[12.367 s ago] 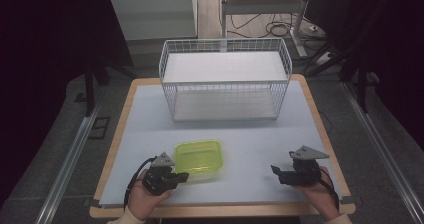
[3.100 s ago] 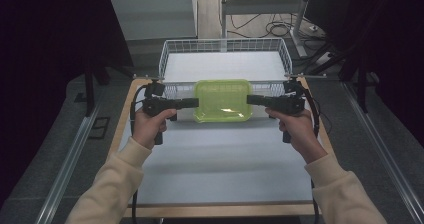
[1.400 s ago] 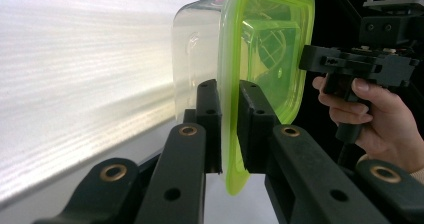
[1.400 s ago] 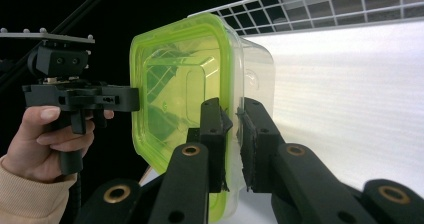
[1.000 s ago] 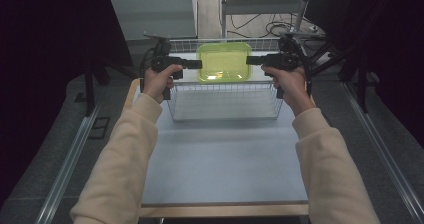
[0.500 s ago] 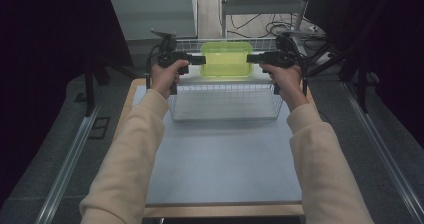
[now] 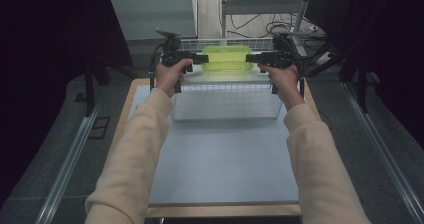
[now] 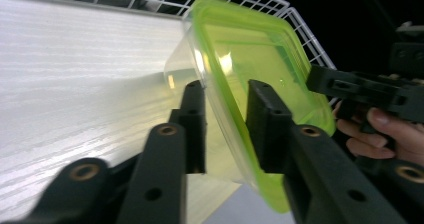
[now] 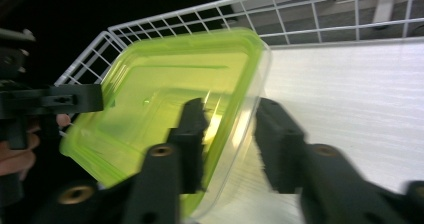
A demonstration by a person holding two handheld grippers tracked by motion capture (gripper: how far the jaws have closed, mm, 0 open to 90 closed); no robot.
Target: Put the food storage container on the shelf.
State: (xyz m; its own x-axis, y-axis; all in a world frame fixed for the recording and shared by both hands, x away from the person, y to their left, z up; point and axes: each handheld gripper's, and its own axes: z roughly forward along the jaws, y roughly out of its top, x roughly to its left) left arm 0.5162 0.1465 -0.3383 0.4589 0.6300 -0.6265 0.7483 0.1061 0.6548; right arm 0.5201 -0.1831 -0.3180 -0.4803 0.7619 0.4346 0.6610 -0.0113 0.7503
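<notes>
Overhead, a white wire basket (image 7: 227,96) stands at the far end of the pale grey surface (image 7: 225,159), which has a wooden edge; cables lie tangled on the floor beyond, and dark floor flanks the surface on both sides. Nothing stands between the grippers and the basket interior; its white, finely grained floor shows bare in both gripper views. Container (image 7: 227,59): rectangular with rounded corners, clear plastic tub under a translucent lime-green lid, glossy, catching highlights. It hangs over the far part of the basket, level with the top rim, held from either end. Left gripper (image 8: 226,115): black jaws closed on the container's rim, one jaw under the tub wall, one on the lid. Right gripper (image 9: 229,129): same pinch on the opposite edge, though blurred, so contact of the outer jaw is hard to tell. Both arms in cream sleeves reach forward, nearly straight, hands level, grippers pointing inward toward each other.
</notes>
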